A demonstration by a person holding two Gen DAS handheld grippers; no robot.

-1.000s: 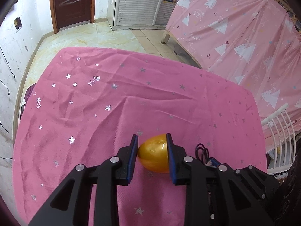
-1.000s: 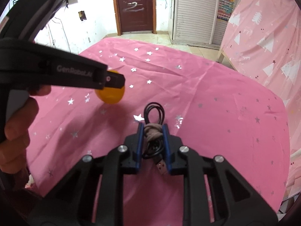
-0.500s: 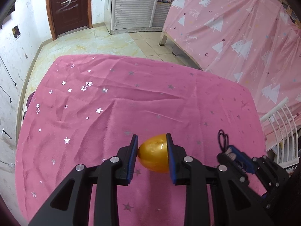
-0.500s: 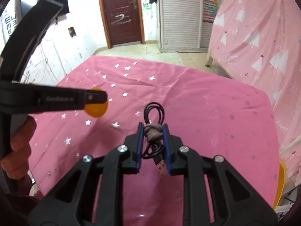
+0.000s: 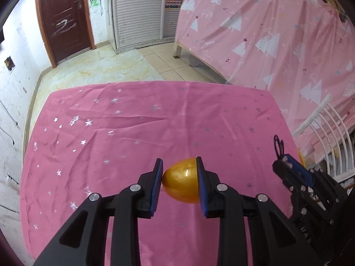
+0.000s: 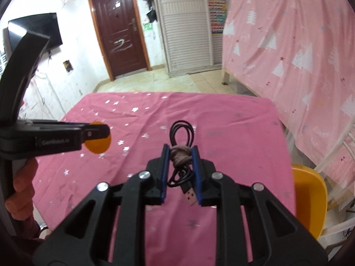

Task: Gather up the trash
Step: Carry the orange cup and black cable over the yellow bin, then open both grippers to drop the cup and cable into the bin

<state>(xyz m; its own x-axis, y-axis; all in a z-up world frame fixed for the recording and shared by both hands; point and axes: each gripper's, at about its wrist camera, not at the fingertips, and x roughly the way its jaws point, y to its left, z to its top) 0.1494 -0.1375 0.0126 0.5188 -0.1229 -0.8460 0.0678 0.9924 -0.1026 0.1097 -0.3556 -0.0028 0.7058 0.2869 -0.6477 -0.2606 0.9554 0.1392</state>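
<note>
Egg [image 5: 180, 182] in left tongs [image 5: 179, 185]; cable [image 6: 180, 155] in right tongs [image 6: 180, 173].

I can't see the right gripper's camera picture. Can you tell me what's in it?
The right gripper pinches a coiled black USB cable tied with brownish string, above a pink starry tablecloth. At left, the left gripper holds an orange egg-shaped thing.

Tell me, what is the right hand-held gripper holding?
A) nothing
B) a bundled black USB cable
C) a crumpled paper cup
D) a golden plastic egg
B: the right hand-held gripper is shut on a bundled black USB cable, whose plug hangs below the pads.
</note>
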